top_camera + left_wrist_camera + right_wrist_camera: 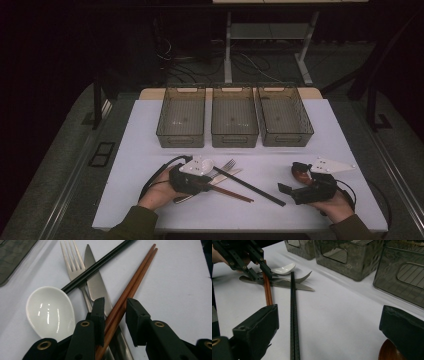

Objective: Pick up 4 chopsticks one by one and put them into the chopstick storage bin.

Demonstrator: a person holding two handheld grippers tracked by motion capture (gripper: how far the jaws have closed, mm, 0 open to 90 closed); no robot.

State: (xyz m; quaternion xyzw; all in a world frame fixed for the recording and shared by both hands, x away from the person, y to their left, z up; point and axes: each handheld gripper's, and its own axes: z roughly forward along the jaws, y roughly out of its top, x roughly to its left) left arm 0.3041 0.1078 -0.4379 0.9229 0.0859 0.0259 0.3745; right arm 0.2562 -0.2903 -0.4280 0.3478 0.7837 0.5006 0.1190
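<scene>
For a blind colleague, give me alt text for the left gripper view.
The left gripper straddles brown wooden chopsticks that lie across a knife, beside a fork, black chopsticks and a white ceramic spoon on a white table.

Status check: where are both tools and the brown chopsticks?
Left tool straddles brown wooden chopsticks, pads not yet pressing. Right tool open, idle. Chopsticks lie across steel knife; black chopsticks cross knife and fork.

No text, label, brand, number or sign can be read on anything here
</scene>
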